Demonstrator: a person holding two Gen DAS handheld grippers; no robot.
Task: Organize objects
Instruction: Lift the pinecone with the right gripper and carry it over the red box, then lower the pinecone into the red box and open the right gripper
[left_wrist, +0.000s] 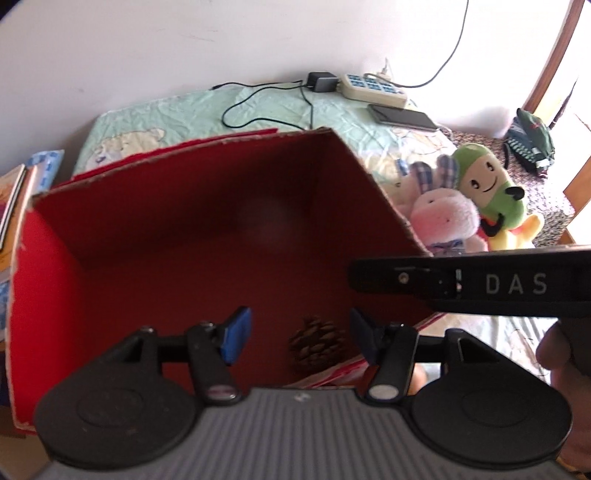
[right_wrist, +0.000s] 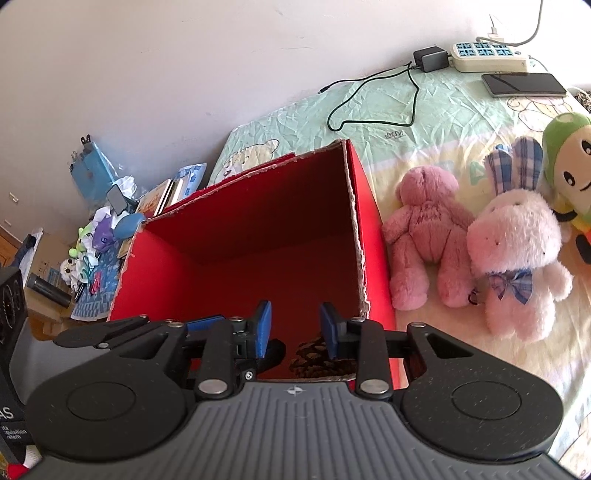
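Note:
An open red cardboard box (left_wrist: 177, 229) (right_wrist: 236, 236) stands on the bed. A brown pine cone (left_wrist: 316, 345) (right_wrist: 314, 363) lies on its floor against the near wall. My left gripper (left_wrist: 300, 339) hangs over the box's near edge, jaws open, with the cone below and beyond the blue pads, untouched. My right gripper (right_wrist: 296, 330) is also over the near edge, open with a narrower gap, and the cone sits just under its right pad. Its black body (left_wrist: 461, 284) crosses the left wrist view. To the right of the box lie a pink bear (right_wrist: 424, 236), a pale pink bunny (right_wrist: 517, 258) (left_wrist: 443, 218) and a green plush (right_wrist: 569, 158) (left_wrist: 487, 184).
A power strip (right_wrist: 487, 55), a charger with its cable (right_wrist: 430, 59) and a phone (right_wrist: 524, 85) lie at the far end of the bed by the wall. Books (right_wrist: 162, 195) and small clutter sit on a low table left of the box.

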